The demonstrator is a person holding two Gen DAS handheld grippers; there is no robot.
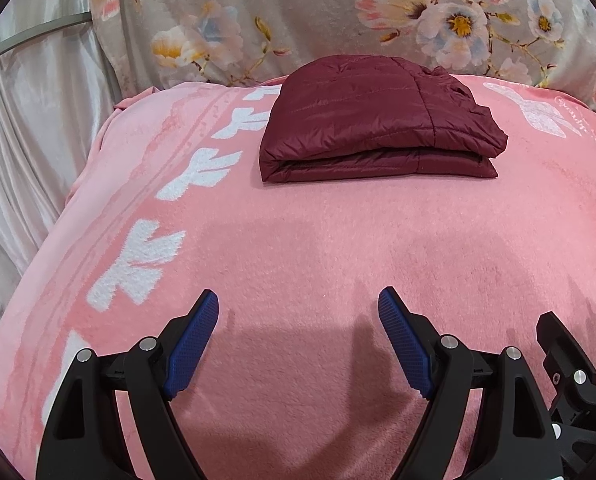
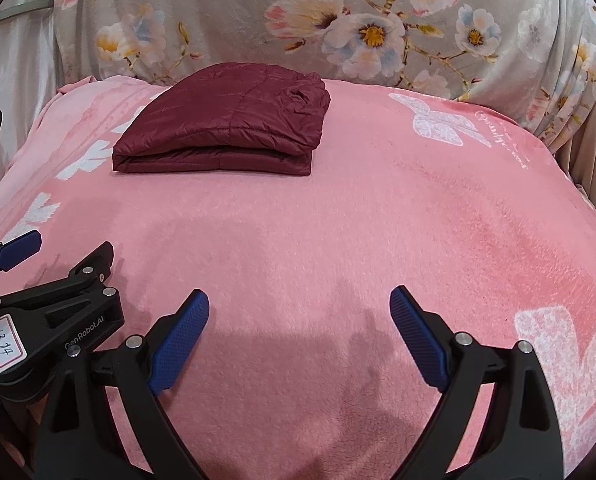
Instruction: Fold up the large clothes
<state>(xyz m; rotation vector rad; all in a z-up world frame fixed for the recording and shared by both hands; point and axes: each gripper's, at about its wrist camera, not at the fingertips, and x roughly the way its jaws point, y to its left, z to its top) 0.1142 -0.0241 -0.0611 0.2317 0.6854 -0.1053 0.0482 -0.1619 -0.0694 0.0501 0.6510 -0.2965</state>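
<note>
A dark red quilted jacket (image 1: 377,120) lies folded into a compact stack at the far side of the pink blanket (image 1: 317,248); it also shows in the right wrist view (image 2: 226,120). My left gripper (image 1: 298,300) is open and empty, hovering over the near part of the blanket, well short of the jacket. My right gripper (image 2: 299,298) is open and empty too, beside the left one. The left gripper's body shows at the lower left of the right wrist view (image 2: 50,320).
The pink blanket (image 2: 337,220) with white patterns covers the work surface. A grey floral cloth (image 1: 298,12) hangs behind it. Pale satin drapery (image 1: 30,120) hangs at the left. The blanket drops off at its left and right edges.
</note>
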